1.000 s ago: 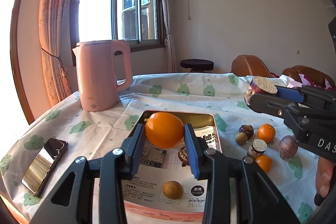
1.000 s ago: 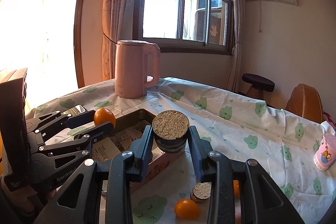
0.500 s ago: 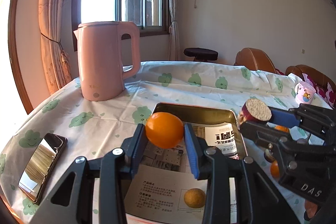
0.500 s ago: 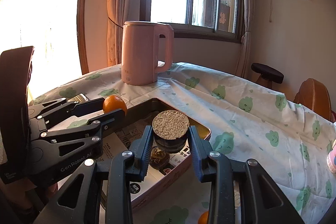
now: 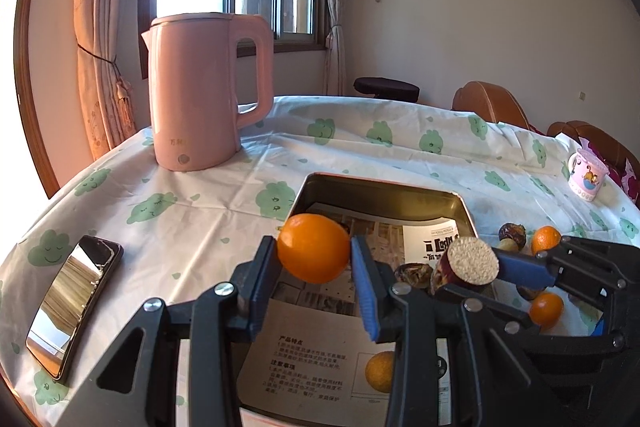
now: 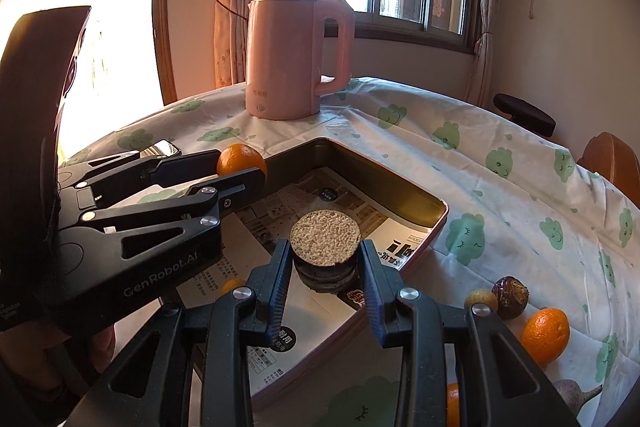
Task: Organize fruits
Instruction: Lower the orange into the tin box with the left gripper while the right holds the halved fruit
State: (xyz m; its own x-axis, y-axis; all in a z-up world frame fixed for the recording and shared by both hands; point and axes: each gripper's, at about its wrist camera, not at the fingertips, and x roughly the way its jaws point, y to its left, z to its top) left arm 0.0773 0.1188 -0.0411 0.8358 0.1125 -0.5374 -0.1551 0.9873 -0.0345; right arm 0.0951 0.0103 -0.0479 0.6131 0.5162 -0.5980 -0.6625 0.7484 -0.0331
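While I check the left wrist view first, here is what I log:
Left gripper (image 5: 314, 267): my fingers are closed part-way, clamped on the orange (image 5: 313, 247), held above the near-left edge of the tin tray (image 5: 382, 187).
Right gripper (image 5: 476, 277): comes in from the right, pinching a cut purple fruit (image 5: 466, 267) with its pale grainy face turned toward the camera, over the tray's right side.
Tray contents: printed paper lining; a brown wrinkled fruit (image 5: 414, 273) near the right wall and a small yellow fruit (image 5: 379, 367) at the near end.
Loose fruit: right of the tray on the tablecloth (image 5: 224, 203), two oranges (image 5: 546, 239) (image 5: 546, 309) and a dark fruit (image 5: 510, 231) close together.
Other: pink kettle (image 5: 204, 91) behind the tray, phone (image 5: 74, 311) flat at the left, cartoon cup (image 5: 586, 175) far right.

Right wrist view:
Right gripper (image 6: 325, 279): I see both fingers pressed on the sides of the cut purple fruit (image 6: 325, 247), narrow gap, hanging above the tray (image 6: 400, 183) interior.
Left gripper (image 6: 240, 173): at left, gripping the orange (image 6: 241, 159) over the tray's left rim.
Loose fruit: right of the tray, a yellow fruit (image 6: 481, 299) touching a dark wrinkled fruit (image 6: 511, 297), an orange (image 6: 545, 335) just beside them.
Kettle (image 6: 296, 55): upright, beyond the tray.
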